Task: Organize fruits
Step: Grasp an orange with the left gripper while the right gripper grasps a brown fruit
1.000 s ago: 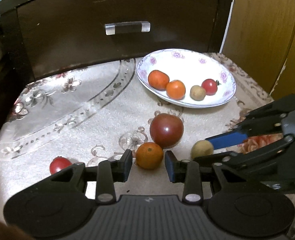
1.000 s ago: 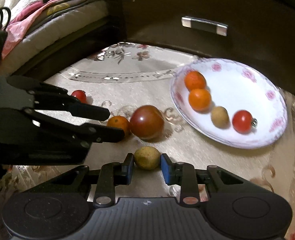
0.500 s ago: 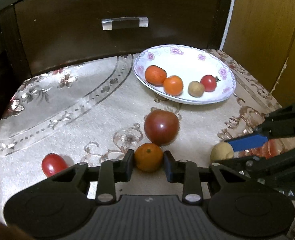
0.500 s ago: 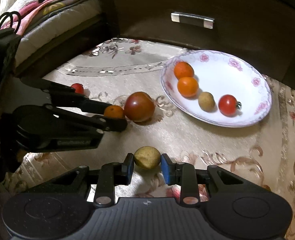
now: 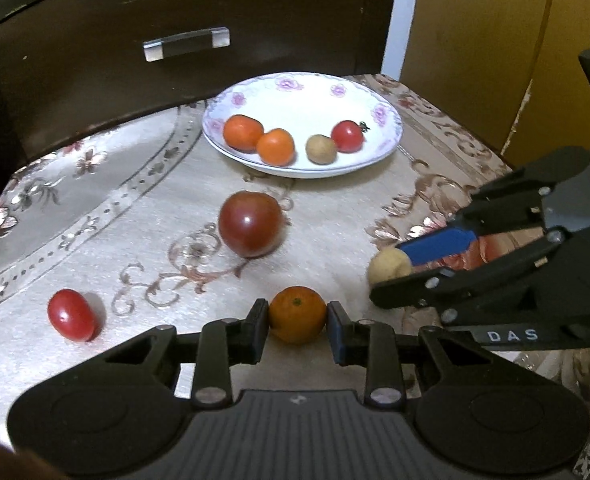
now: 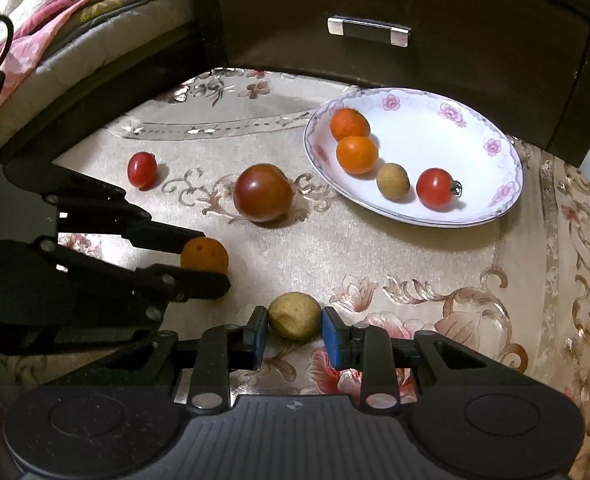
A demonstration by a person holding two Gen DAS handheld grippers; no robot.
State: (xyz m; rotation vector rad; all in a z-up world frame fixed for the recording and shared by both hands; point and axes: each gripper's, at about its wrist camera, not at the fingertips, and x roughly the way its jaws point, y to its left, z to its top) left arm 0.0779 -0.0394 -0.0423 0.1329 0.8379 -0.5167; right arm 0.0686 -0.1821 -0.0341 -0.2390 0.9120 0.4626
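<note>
My left gripper (image 5: 298,316) is shut on a small orange (image 5: 297,314) and holds it above the cloth. My right gripper (image 6: 293,326) is shut on a tan round fruit (image 6: 294,315), also lifted; the fruit shows in the left wrist view (image 5: 389,266) too. A large dark red tomato (image 5: 251,224) and a small red tomato (image 5: 72,314) lie on the tablecloth (image 5: 95,216). A white floral plate (image 5: 383,120) at the back holds two oranges (image 5: 259,140), a tan fruit (image 5: 321,149) and a cherry tomato (image 5: 348,136).
A dark wooden drawer front with a metal handle (image 5: 186,43) stands behind the table. A wooden cabinet (image 5: 475,40) is at the right. Bedding (image 6: 55,20) lies to the left in the right wrist view.
My left gripper closed on the orange and both grippers lifted and drew back from the tomato with their fruits. The plate and tomatoes have not moved.
</note>
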